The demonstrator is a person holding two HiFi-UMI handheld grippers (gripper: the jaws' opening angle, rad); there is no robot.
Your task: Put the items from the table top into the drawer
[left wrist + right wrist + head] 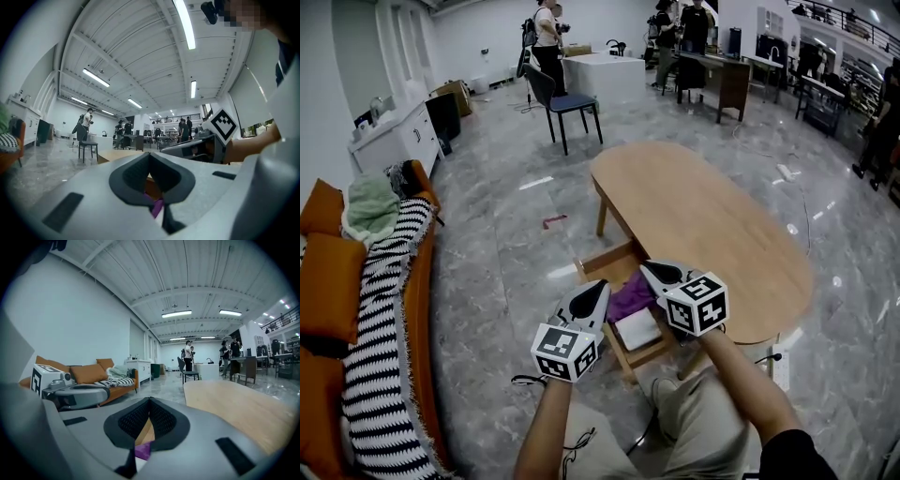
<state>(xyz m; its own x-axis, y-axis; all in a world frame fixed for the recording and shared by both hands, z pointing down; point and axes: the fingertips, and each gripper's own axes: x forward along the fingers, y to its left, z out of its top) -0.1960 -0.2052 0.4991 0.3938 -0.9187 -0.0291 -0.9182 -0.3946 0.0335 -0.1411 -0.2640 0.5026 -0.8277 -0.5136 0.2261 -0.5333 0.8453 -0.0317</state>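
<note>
The desk [703, 216] top is bare. A purple item [630, 295] and a white flat item [638, 328] already lie in the open drawer [649, 354], at lower centre of the head view. The left tool [592, 302] and right tool [664, 276] hover just above it, both fully closed with nothing gripped. Shutting the drawer seems all that remains: push squarely on its front and keep the tools clear of the contents.

We see a pale oval wooden counter [712, 216], a purple cloth [630, 295] and flat white box [638, 328] in its wooden drawer [645, 356], a black-and-white striped blanket [380, 319] over an orange sofa [328, 281], and a grey marbled floor [506, 281].
</note>
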